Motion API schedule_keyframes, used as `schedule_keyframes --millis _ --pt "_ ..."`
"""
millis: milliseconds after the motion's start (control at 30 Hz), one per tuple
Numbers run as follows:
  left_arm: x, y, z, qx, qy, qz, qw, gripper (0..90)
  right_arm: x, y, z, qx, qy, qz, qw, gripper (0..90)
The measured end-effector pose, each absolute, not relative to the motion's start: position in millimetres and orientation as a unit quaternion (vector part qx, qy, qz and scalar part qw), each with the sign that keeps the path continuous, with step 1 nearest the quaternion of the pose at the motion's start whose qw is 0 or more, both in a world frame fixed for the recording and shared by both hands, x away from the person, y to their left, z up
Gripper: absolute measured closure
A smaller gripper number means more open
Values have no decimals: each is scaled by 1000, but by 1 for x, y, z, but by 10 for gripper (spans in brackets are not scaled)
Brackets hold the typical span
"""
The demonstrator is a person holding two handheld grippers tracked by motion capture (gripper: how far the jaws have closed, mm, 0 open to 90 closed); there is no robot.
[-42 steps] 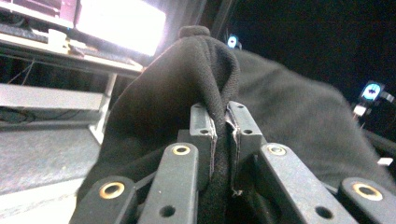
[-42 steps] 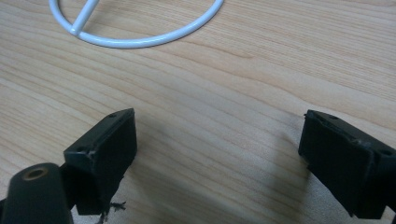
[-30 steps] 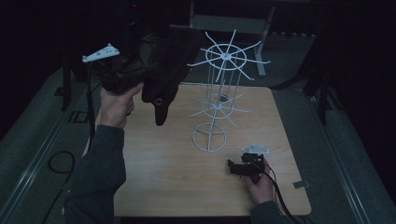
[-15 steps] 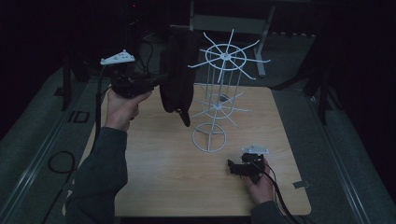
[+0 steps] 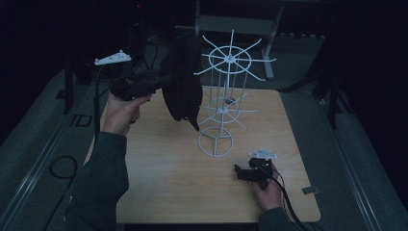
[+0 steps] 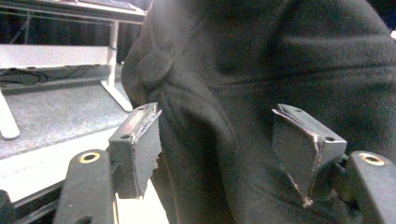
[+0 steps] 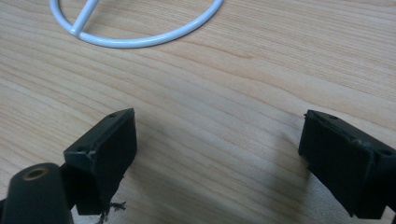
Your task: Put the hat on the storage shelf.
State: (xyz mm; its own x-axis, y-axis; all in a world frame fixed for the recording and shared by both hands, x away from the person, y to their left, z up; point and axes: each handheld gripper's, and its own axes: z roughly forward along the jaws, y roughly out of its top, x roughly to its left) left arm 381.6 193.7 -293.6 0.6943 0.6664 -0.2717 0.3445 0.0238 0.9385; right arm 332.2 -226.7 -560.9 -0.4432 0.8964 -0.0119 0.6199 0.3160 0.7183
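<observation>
A black cap [image 5: 182,91] with a top button hangs in the air at the left side of a white wire rack [image 5: 230,60], close to its upper spokes. My left gripper [image 5: 166,82] is shut on the cap from the left. In the left gripper view the bulky cap [image 6: 280,56] sits between the jaws of the left gripper [image 6: 215,140], and both pads press into it. My right gripper [image 5: 239,172] rests low over the wooden table [image 5: 159,168] at the front right, open, with bare wood between the jaws of the right gripper [image 7: 217,149].
The rack's round base ring [image 5: 215,142] stands mid-table, and the base ring [image 7: 140,41] lies just ahead of the right gripper. A lower ring of spokes [image 5: 223,111] juts out beside the cap. A white-legged bench [image 5: 240,24] stands behind the table.
My left gripper has carried the cap to the right, from left of the rack to right up against its upper spokes. The right gripper has stayed put.
</observation>
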Motion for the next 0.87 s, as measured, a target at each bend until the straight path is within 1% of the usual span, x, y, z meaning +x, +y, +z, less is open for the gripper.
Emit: schedule_keyframes --millis 133,200,367,533,667,867 --pt "378 198 -293 682 368 136 618 315 332 -227 -561 484 784 328 210 111" --pt "376 202 -295 675 361 122 632 316 332 -227 -561 484 783 328 210 111" --pt "371 207 -299 682 359 130 623 316 332 -227 -561 485 783 329 210 111" --pt "364 215 -299 666 356 133 642 324 332 -226 -561 485 783 329 210 111" --pt "359 220 -301 670 362 147 631 326 332 -227 -561 485 783 329 210 112" --pt "356 219 -307 689 380 175 592 328 332 -227 -561 485 783 329 210 112"
